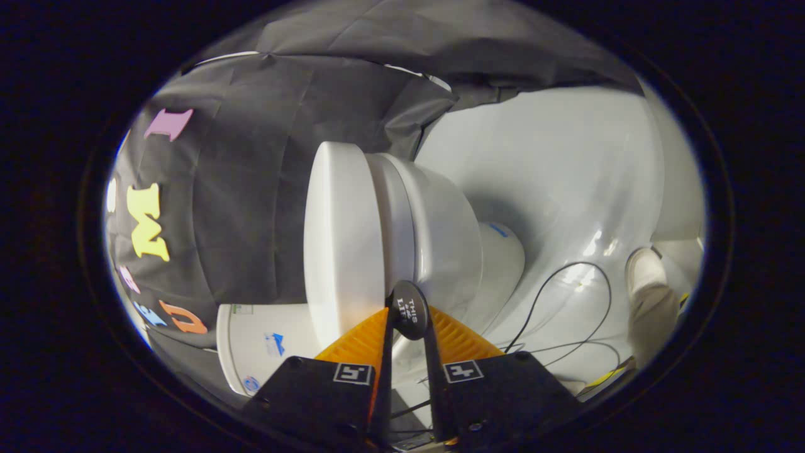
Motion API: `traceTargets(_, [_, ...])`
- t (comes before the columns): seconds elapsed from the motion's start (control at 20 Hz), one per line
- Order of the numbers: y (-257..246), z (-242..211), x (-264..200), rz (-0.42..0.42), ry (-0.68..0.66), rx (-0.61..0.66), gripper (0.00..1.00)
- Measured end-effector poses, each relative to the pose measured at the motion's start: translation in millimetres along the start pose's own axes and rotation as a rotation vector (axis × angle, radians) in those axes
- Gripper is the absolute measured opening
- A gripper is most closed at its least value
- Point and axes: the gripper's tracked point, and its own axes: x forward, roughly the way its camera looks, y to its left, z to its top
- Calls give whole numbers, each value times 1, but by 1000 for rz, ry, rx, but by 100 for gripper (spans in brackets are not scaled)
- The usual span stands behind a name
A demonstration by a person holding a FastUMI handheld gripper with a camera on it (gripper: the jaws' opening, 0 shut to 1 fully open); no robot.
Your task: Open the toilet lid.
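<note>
On my feed the whole scene sits rolled onto its side. Furthest left hangs the black cloth booth wall (251,189), creased and draped. Below it, beside the claw's left finger, I see the white ceramic toilet tank (264,346) with small blue marks on it. Next comes the white plastic toilet lid (343,239), a broad smooth oval turned edge-on to me, lying flat against the white seat rim (393,214), so it is down, not lifted. Right of that rim bulges the white ceramic toilet bowl (440,233), and past it the rounded white base (503,258) meets the glossy white floor (566,176).

The claw (409,321) sits just ahead of me, its two ribbed fingers drawn close together with only a narrow slit between them. A small round black disc with white lettering (410,309) sits right at the tips, over the junction of lid and bowl. I cannot tell whether the fingers are pinching the disc or the lid's edge, or merely resting next to it.

Further right, thin black cables (569,302) loop across the floor. At the far right I see a person's pale shoe and beige trouser leg (651,296) standing on that floor.
</note>
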Motion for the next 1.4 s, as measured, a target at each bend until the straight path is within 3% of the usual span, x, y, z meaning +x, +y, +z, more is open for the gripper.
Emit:
traceTargets(0.05, [0, 8, -3, -8, -32, -14, 34])
traceTargets(0.3, [5, 1, -3, 21, 18, 27, 35])
traceTargets(0.4, [3, 2, -2, 6, 14, 7, 32])
traceTargets(0.75, [15, 2, -12, -7, -2, -22, 10])
traceTargets(1.4, [69, 7, -46, -24, -63, -248, 5])
